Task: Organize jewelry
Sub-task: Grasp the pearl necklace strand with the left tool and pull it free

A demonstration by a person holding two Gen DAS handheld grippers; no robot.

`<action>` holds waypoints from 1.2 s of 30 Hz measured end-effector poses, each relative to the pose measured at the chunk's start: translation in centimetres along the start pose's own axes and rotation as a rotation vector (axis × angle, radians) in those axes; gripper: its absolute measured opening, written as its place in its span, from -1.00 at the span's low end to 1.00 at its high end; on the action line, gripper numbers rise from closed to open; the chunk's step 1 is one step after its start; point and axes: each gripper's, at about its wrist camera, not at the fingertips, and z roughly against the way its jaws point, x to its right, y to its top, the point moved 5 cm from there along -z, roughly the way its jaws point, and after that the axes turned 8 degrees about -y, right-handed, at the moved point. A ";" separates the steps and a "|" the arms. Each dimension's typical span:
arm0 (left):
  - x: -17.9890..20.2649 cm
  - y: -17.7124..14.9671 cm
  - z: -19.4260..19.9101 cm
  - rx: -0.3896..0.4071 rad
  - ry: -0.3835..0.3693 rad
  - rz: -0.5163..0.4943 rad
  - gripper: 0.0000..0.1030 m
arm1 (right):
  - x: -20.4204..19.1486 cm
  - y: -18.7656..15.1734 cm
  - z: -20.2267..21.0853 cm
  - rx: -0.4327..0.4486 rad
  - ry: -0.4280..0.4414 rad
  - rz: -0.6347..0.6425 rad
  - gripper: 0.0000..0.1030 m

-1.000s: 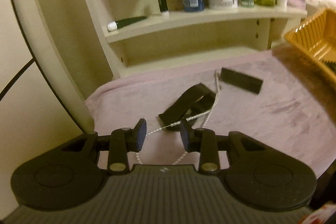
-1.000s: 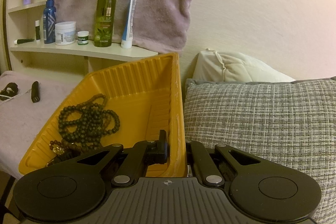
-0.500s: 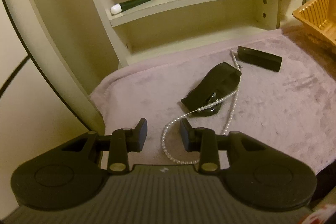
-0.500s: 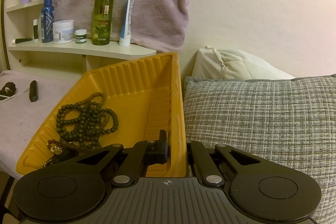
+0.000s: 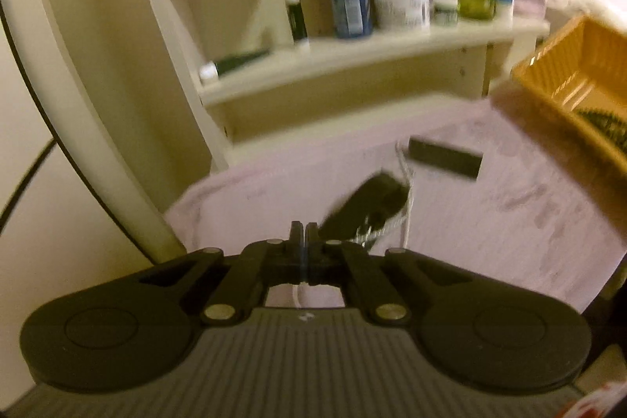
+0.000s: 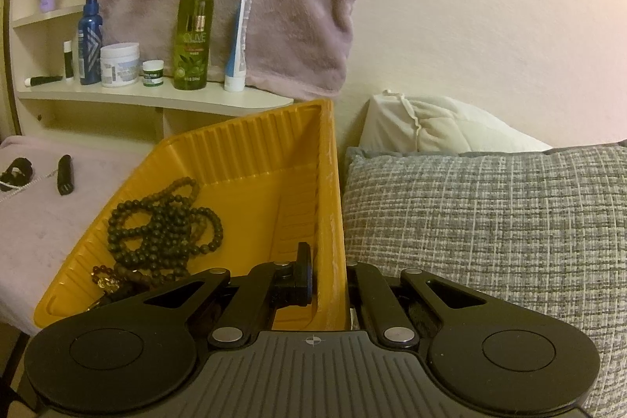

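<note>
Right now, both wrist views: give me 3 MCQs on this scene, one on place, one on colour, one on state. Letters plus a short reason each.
1. Where does the dark bead necklace lie?
A. on the shelf
B. in the tray
C. on the grey pillow

2. What colour is the tray?
A. yellow-orange
B. white
C. blue

3. How does the right gripper stand?
A. wide open above the tray
B. shut on a bottle
C. shut on the tray's side wall

Answers:
1. B: the beads are heaped on the tray's floor, by its left wall.
2. A: its ribbed walls show yellow-orange in both wrist views.
3. C: one finger sits inside the tray and the other outside, with the wall pinched between them.
</note>
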 end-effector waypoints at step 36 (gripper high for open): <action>0.3 -0.9 -5.6 -0.224 -0.300 -0.262 -0.81 | 0.0 0.0 -0.1 -0.005 -0.007 0.006 -0.93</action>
